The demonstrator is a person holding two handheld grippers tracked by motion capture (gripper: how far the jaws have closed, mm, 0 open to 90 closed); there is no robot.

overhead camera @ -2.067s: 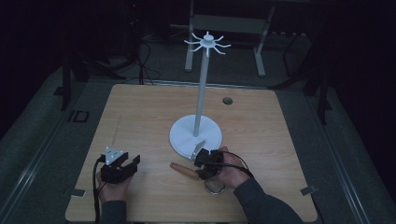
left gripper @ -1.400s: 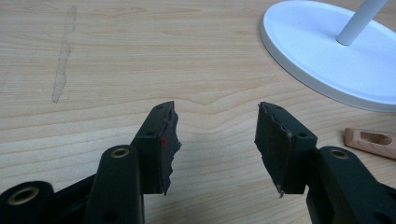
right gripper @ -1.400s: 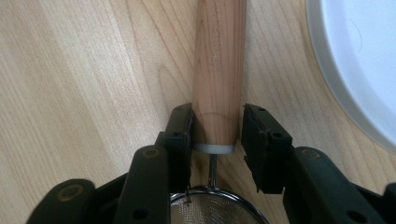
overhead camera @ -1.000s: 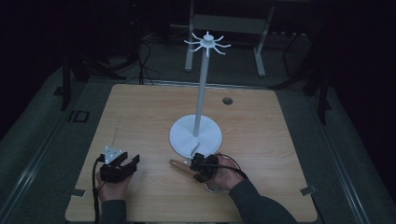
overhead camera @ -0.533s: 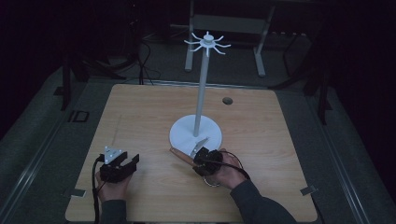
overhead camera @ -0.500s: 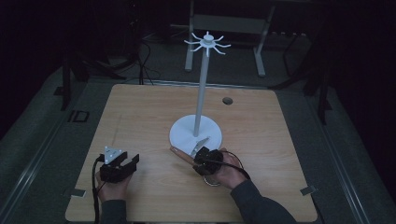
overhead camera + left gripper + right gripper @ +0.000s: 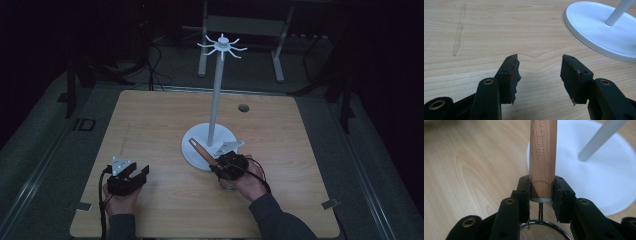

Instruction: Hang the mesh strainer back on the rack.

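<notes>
Lifting: right tongs [image 7: 216, 161], strainer [image 7: 542, 157] higher, nearer stand [image 7: 200, 150].

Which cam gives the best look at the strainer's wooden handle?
Right gripper view: the wooden handle is close and sharp, clamped between the right gripper jaws above the mesh bowl. High view shows it small and dim.

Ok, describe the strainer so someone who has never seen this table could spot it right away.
Find the white stand in the middle of the wooden table. At its base's near edge, the right gripper is shut on the strainer: the one thing with a light wooden handle, with a round wire-mesh bowl behind the gripper.
</notes>
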